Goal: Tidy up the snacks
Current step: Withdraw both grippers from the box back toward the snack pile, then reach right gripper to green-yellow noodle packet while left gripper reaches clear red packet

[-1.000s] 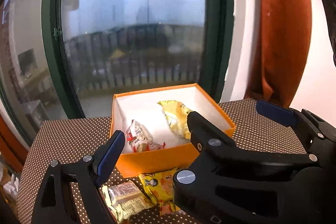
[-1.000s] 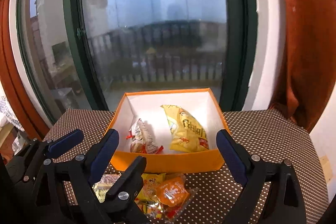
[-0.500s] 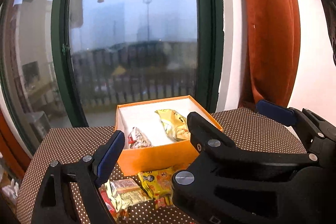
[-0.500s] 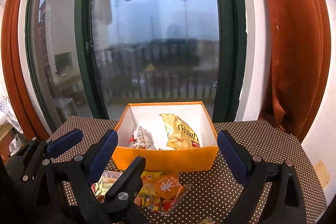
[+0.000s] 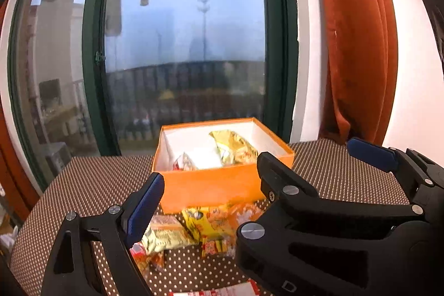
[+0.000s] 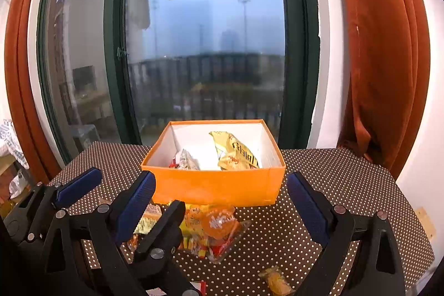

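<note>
Left gripper [image 5: 208, 196]: fingers spread wide and holding nothing; it hovers above the loose snacks, just short of the box's near wall. In the left wrist view the right gripper's black body crosses in front of it.
Right gripper [image 6: 219, 199]: fingers spread wide, empty; the blue pads sit level with the box's two near corners, outside them.
Orange box [image 6: 216, 186]: open-topped, white inside, set square on the counter toward the window side; its near wall faces both grippers.
In the box: a gold packet [image 6: 238, 153] leans right of centre, and a small red-and-white packet [image 6: 184, 160] lies left of it; bare white floor shows between them and behind them.
Loose snack pile [image 6: 213, 229]: yellow, orange and red packets bunched against the foot of the box's near wall, under the left gripper.
Stray pieces: a small yellow wrapped candy [image 6: 276, 282] lies apart near the front edge, and a red-and-white packet [image 5: 222, 290] shows at the very bottom, partly cut off.
Counter [image 6: 347, 185]: brown with white dots; wide bare stretches lie left and right of the box.
Behind: green-framed window [image 6: 205, 46] just beyond the far edge, rust curtain [image 6: 380, 60] at the right corner.
</note>
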Action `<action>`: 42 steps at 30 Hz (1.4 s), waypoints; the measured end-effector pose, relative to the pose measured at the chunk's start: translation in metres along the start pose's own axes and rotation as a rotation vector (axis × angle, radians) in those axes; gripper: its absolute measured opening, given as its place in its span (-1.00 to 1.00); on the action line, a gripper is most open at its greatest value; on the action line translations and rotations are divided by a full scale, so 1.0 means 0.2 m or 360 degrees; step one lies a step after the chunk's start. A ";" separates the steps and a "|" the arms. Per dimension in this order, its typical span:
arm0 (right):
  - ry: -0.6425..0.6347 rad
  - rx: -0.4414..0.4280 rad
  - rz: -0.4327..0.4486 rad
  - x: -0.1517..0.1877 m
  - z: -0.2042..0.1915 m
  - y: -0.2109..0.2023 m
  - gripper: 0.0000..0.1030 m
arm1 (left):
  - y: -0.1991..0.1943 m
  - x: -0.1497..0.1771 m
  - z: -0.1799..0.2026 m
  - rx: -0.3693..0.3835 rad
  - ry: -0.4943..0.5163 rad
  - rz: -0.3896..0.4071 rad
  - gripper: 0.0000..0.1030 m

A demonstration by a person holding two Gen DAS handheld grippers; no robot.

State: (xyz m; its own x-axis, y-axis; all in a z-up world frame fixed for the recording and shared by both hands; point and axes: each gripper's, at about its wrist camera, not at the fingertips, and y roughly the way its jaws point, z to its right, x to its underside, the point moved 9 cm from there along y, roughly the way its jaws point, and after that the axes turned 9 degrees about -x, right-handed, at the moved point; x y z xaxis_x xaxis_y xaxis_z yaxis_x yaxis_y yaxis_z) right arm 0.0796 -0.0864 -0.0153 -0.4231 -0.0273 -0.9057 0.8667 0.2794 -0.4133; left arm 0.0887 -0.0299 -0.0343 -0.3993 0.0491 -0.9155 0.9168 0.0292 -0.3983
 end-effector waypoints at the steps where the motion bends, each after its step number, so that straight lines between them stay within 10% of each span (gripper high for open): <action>1: 0.0009 -0.0003 -0.0006 0.02 0.00 0.01 0.89 | 0.00 0.02 0.00 0.0000 0.0008 -0.0014 0.74; 27: 0.0078 -0.0151 -0.0208 0.53 -0.04 0.25 0.89 | 0.20 0.53 -0.04 -0.0054 0.0026 -0.0250 0.74; 42: 0.0042 -0.0240 -0.0277 0.51 -0.25 0.48 0.89 | 0.38 0.55 -0.41 -0.0346 -0.0043 -0.0348 0.74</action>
State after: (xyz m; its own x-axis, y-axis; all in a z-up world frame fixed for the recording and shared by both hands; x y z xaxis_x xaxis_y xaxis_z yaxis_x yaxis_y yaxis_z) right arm 0.1060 -0.0143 -0.1433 -0.5712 -0.0630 -0.8184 0.7315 0.4133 -0.5424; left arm 0.1143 0.0600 -0.1604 -0.5842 -0.0085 -0.8116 0.7848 0.2493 -0.5675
